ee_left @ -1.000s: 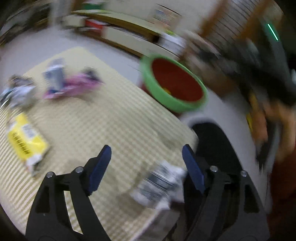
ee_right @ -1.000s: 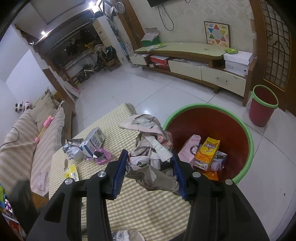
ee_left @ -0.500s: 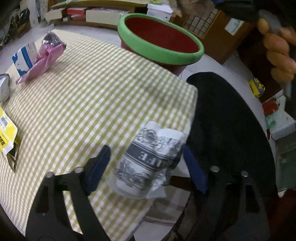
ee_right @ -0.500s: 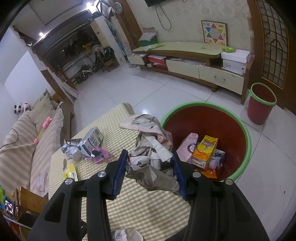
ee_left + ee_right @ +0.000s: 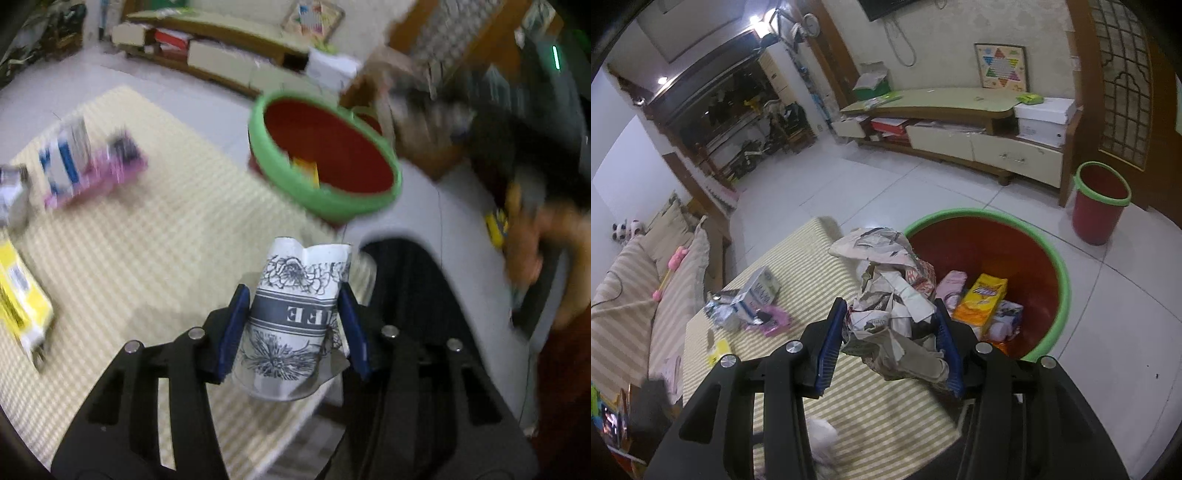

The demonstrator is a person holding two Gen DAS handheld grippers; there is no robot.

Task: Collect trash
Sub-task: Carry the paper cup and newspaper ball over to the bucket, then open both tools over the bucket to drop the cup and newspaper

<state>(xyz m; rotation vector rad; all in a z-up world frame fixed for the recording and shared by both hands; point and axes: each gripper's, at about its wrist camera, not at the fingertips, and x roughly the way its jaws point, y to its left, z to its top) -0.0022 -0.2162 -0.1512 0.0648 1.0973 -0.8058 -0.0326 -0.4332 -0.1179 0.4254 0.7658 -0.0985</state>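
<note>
My left gripper point(image 5: 293, 325) is shut on a crushed paper cup point(image 5: 291, 325) with a grey floral print, held above the corner of the checked table point(image 5: 147, 240). My right gripper point(image 5: 892, 339) is shut on a wad of crumpled newspaper point(image 5: 890, 295), held above the table edge beside the red bin with a green rim point(image 5: 1045, 258). The bin point(image 5: 325, 155) holds a yellow packet point(image 5: 982, 299) and other wrappers. The right gripper shows blurred at the upper right of the left wrist view.
On the table lie a blue-and-white carton point(image 5: 757, 291), a pink wrapper point(image 5: 775, 317), foil wrap point(image 5: 718, 312) and a yellow packet point(image 5: 18, 295). A second small red bin point(image 5: 1100, 203) stands by the TV cabinet point(image 5: 960, 125). A sofa point(image 5: 635, 277) lies left. A black stool point(image 5: 413, 280) stands by the table corner.
My left gripper closed on the paper cup and lifted it off the table. My right gripper kept its hold on the newspaper and stayed about where it was beside the bin.
</note>
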